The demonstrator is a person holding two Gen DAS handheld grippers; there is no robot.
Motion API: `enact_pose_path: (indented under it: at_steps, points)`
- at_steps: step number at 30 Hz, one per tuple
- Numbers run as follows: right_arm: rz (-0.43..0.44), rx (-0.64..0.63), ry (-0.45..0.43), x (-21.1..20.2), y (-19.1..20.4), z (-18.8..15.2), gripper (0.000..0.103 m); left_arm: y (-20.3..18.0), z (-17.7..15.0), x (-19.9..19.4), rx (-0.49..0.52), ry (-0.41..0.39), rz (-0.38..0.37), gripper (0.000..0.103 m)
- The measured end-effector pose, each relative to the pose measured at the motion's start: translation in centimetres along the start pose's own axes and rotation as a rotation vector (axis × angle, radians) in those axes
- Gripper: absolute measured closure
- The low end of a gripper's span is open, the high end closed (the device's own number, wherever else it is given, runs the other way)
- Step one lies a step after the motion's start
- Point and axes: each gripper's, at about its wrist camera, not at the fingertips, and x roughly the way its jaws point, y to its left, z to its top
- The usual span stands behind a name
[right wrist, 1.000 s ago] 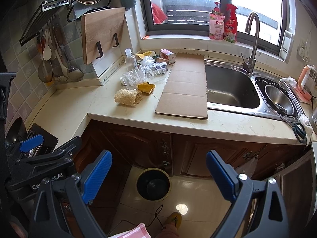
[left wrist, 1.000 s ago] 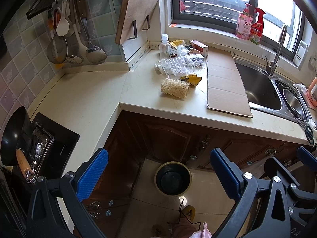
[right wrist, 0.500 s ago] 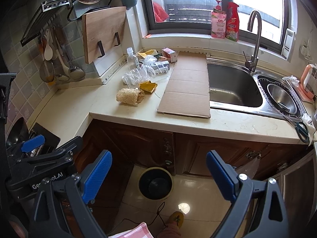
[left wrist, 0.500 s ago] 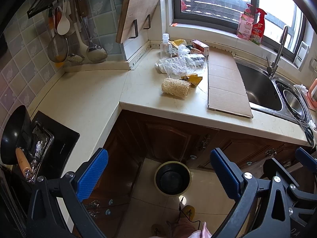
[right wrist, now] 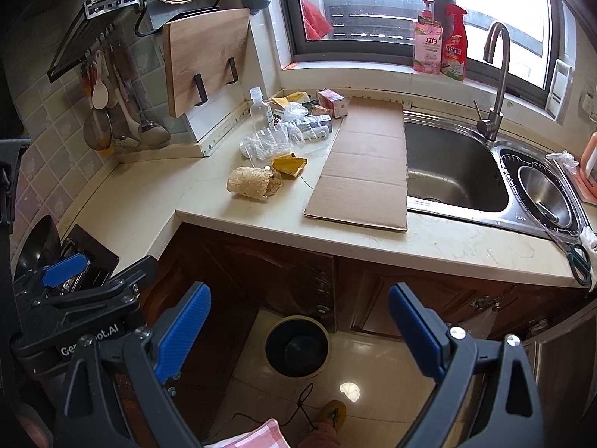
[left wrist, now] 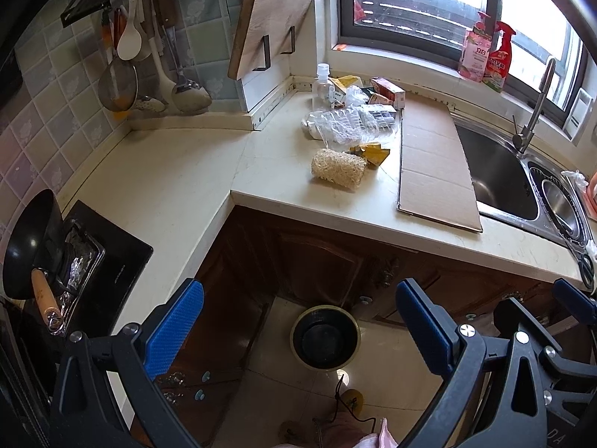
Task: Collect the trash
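Where right wrist looks: scissors (right wrist: 579,263).

Countertop (right wrist: 127,201): pale stone look, smooth, low sheen. Sink (right wrist: 455,171) and faucet (right wrist: 496,74): brushed metal, dull reflections. Flattened cardboard (right wrist: 367,171): brown, matt, creased. Loofah sponge (right wrist: 253,183): coarse dry fibre, rough. Cutting board (right wrist: 205,56): wood, matt grain. Crumpled wrapping (right wrist: 268,142): clear plastic, glossy. Cabinet doors (right wrist: 261,272): dark wood. Floor tiles (right wrist: 373,366): glossy, mirror-like glare. Gripper pads (right wrist: 183,332): blue, finely textured; frames matt black plastic.
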Motion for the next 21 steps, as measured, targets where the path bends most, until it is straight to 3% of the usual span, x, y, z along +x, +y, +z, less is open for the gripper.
enact_pose_path:
  at_steps: [16,21]
  points:
    - [0.092,-0.052,0.013,1.4,-1.4,1.3,0.006,-0.1,0.2,1.2,-0.078,0.035,-0.019,0.002]
    - [0.097,-0.053,0.020,2.1,-1.6,1.7,0.006,-0.1,0.7,2.5,-0.077,0.096,-0.068,0.002]
